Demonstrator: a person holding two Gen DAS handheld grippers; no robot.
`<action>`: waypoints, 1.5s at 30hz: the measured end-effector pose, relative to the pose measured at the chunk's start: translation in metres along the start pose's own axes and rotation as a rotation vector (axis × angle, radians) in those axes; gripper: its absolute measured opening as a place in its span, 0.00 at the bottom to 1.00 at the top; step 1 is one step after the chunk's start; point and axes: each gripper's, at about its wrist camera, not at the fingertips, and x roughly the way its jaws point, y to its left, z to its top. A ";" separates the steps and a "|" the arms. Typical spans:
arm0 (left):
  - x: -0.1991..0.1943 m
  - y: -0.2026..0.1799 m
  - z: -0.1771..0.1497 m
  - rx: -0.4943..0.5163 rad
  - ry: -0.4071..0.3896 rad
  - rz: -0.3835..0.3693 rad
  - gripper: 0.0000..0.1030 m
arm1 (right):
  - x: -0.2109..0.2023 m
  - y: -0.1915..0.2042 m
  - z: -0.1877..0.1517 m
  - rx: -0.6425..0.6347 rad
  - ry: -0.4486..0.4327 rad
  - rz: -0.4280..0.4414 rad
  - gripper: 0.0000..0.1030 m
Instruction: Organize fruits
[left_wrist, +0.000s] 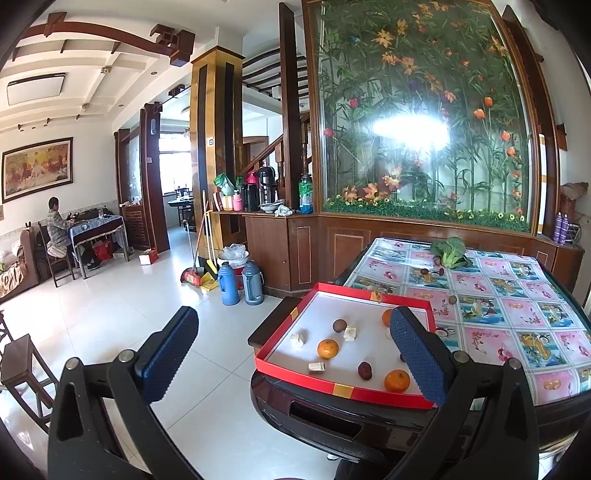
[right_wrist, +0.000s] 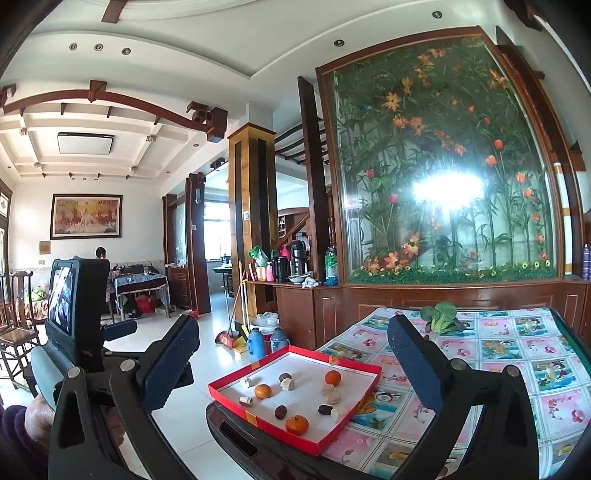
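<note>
A tiled room with a glass flower panel (left_wrist: 424, 122) on a wooden cabinet, and in front of it a dark table (left_wrist: 369, 417) under a patterned cloth (left_wrist: 517, 314). At the table's near left corner lies a shallow red tray (left_wrist: 343, 387) with a white floor. In it are three oranges, one near the left (left_wrist: 327, 349), one at the front (left_wrist: 397, 380) and one at the back (left_wrist: 386, 316), partly hidden in the left view by a blue pad. Also in the tray: a dark red fruit (left_wrist: 364, 370), a brownish round fruit (left_wrist: 339, 325), and several pale chunks (left_wrist: 298, 340) scattered apart from one another. Out on the cloth, a green leafy vegetable (left_wrist: 448, 251) sits near the far edge, with small dark fruits (left_wrist: 430, 272) just in front of it and one small round fruit (left_wrist: 452, 299) alone nearer the tray.

The left hand-held gripper (left_wrist: 295, 350) hangs before the tray's left side, jaws spread wide with nothing between them. The right hand-held gripper (right_wrist: 295, 362) is likewise wide apart and empty, held back from the table with the tray (right_wrist: 236, 402) seen between its fingers; its view shows the oranges (right_wrist: 297, 424) and the vegetable (right_wrist: 441, 317) as well.

Two blue flasks (left_wrist: 240, 282) and a broom stand on the floor by the cabinet
</note>
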 end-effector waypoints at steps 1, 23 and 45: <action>0.000 0.000 0.000 0.001 0.000 0.001 1.00 | 0.000 0.000 0.000 -0.002 0.001 0.000 0.99; -0.009 0.007 0.002 -0.034 -0.004 -0.022 1.00 | 0.002 0.008 -0.006 -0.046 0.016 0.020 0.99; -0.007 0.009 -0.001 -0.024 0.007 -0.023 1.00 | 0.005 0.017 -0.007 -0.094 0.023 0.025 0.99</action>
